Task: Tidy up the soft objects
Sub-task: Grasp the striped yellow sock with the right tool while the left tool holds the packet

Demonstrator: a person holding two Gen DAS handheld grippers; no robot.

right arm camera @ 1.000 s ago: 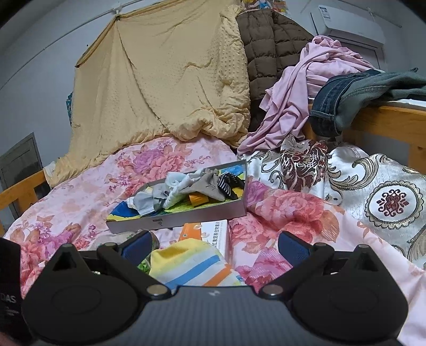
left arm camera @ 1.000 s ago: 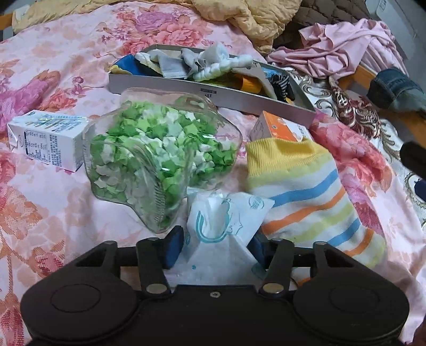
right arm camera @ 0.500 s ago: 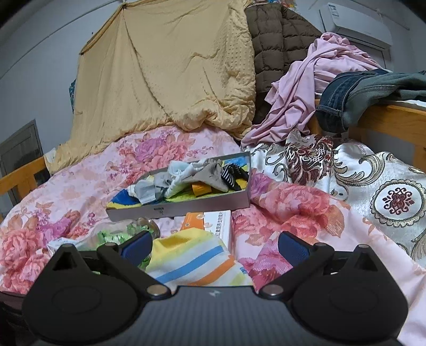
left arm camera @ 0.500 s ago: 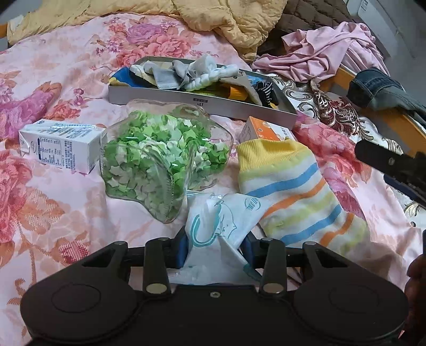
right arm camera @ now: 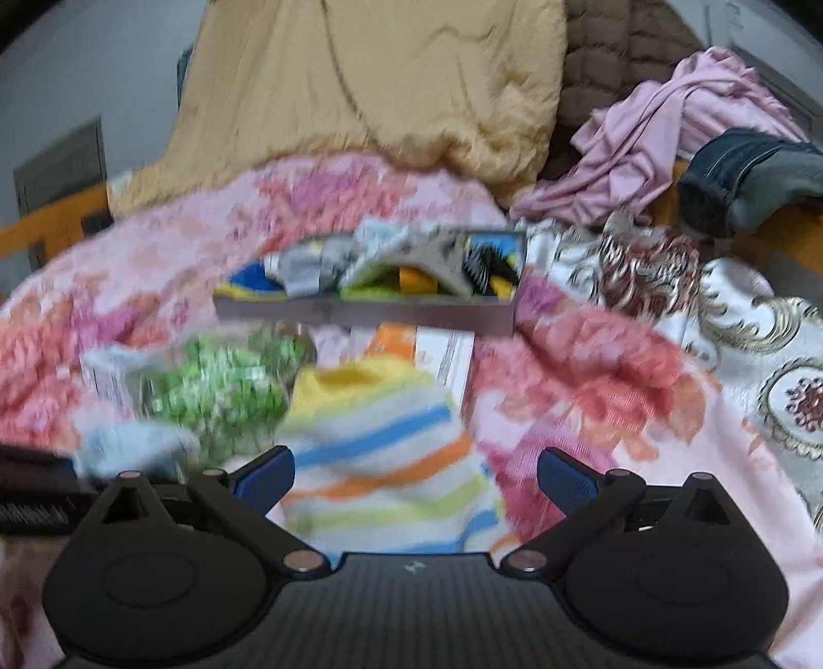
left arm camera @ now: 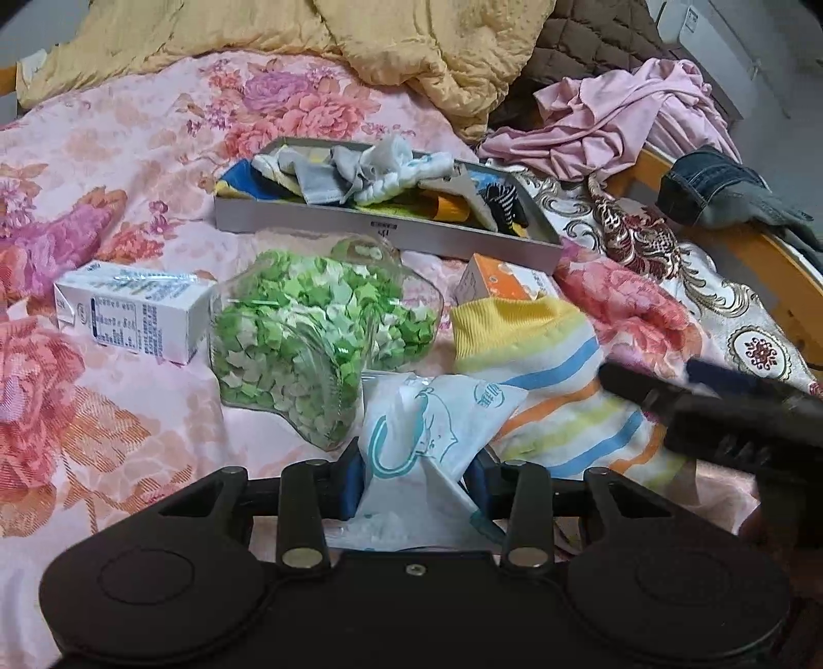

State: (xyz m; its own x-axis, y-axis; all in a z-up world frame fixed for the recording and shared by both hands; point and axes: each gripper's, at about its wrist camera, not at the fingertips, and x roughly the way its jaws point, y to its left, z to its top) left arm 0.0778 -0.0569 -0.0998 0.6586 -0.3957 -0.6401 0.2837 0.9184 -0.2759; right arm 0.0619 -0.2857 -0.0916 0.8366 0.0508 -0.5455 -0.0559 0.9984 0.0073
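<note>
My left gripper (left arm camera: 416,476) is shut on a white tissue packet (left arm camera: 427,427) with teal print, its blue pads pressing both sides. Just right of it a striped sock (left arm camera: 545,370) with a yellow cuff lies on the floral bedspread. In the blurred right wrist view my right gripper (right arm camera: 414,476) is open above that striped sock (right arm camera: 380,463), which lies between its blue fingers untouched. The right gripper's black body (left arm camera: 720,411) pokes in at the right edge of the left wrist view. Behind, a grey tray (left arm camera: 391,239) holds several socks and cloths.
A clear star-shaped jar (left arm camera: 314,339) of green paper stars stands left of the packet. A white carton (left arm camera: 128,316) lies further left and an orange box (left arm camera: 501,280) behind the sock. A yellow quilt (left arm camera: 360,41), pink clothes (left arm camera: 617,113) and jeans (left arm camera: 720,190) are heaped at the back.
My left gripper closed on the tissue packet and lifted it a little. My right gripper tipped down and came in over the striped sock, entering the left wrist view.
</note>
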